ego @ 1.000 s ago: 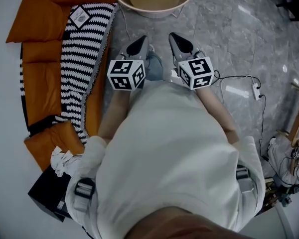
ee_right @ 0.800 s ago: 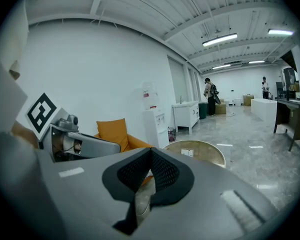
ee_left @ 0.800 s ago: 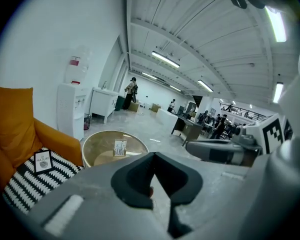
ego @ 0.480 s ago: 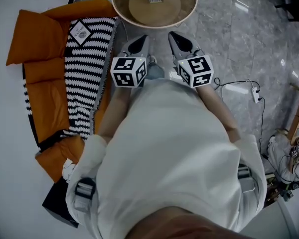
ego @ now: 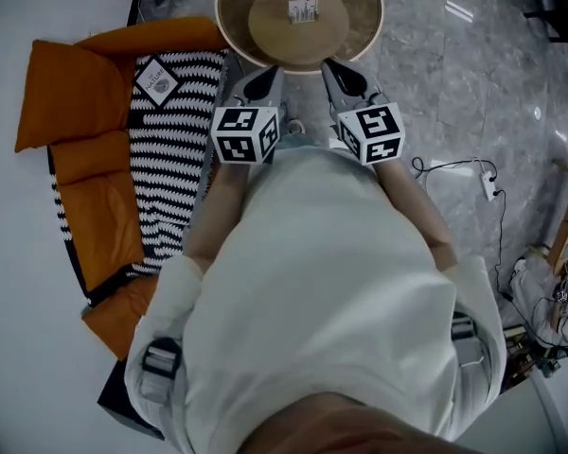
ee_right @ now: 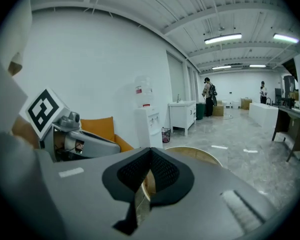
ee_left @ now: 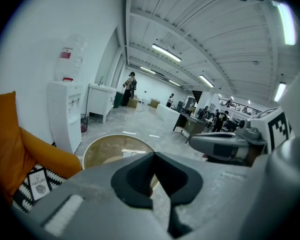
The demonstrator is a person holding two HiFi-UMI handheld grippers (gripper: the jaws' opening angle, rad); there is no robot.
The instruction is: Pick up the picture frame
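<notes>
The picture frame [ego: 156, 81] is a small white-faced frame with print. It lies on a black-and-white striped blanket [ego: 170, 149] on the orange sofa [ego: 76, 93], left of both grippers. In the left gripper view, the picture frame [ee_left: 39, 182] shows at the lower left. My left gripper [ego: 263, 81] and right gripper [ego: 341, 76] are held side by side in front of the person's body. They point at the near rim of a round wooden table [ego: 235, 28]. Both are shut with nothing between the jaws, as each one's own view confirms: left gripper [ee_left: 152, 156], right gripper [ee_right: 150, 151].
A small white card [ego: 303, 9] lies on the round table. A power strip with its cable [ego: 488, 180] is on the marble floor to the right. A black box [ego: 123, 400] sits by the sofa's near end. A water dispenser [ee_left: 65, 111] stands by the wall beyond the sofa.
The person has walked forward: the table, the sofa and the frame have slid down the head view, closer to both grippers. The jaws stayed shut.
</notes>
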